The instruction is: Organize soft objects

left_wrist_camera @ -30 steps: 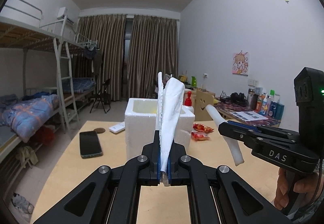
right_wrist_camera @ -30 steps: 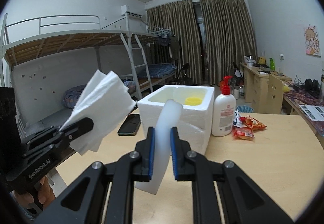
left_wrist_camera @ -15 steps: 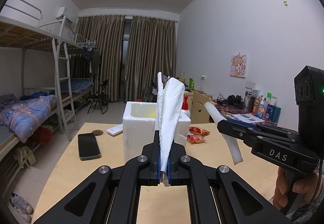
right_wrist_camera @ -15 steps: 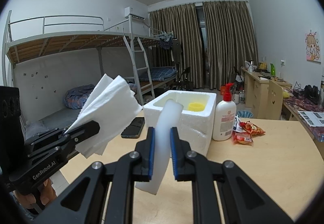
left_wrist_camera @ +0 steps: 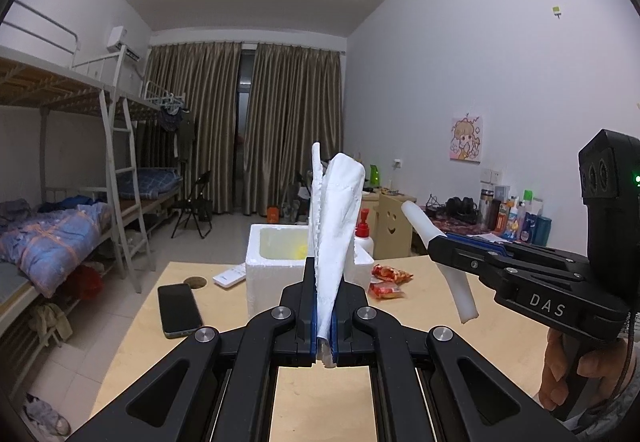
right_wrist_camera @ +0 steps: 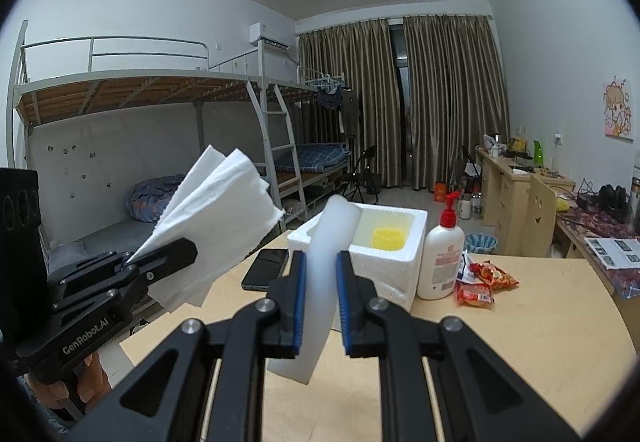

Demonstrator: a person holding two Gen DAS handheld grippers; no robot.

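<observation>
"DAS" stands in white letters on the right tongs [left_wrist_camera: 452, 262]; "GenRobot.AI" stands on the body of the left tongs [right_wrist_camera: 168, 256].

Left tongs [left_wrist_camera: 323, 322] clamped on folded white paper towel [left_wrist_camera: 334, 234], towel standing upright between blue pads. Right tongs [left_wrist_camera: 442, 242] at right edge, gripped by hand [left_wrist_camera: 576, 374], closed on white foam strip [left_wrist_camera: 448, 262]; strip tilted, lower end hanging above surface [left_wrist_camera: 420, 306]. White foam box [left_wrist_camera: 272, 270] on surface behind towel, something yellow inside. Pump bottle [left_wrist_camera: 364, 232] just beside box. Red snack packets [left_wrist_camera: 386, 282] near box, right side. Black phone [left_wrist_camera: 178, 310] and white remote [left_wrist_camera: 229, 277] left of box. Bunk beds [left_wrist_camera: 80, 202] along left wall.
</observation>
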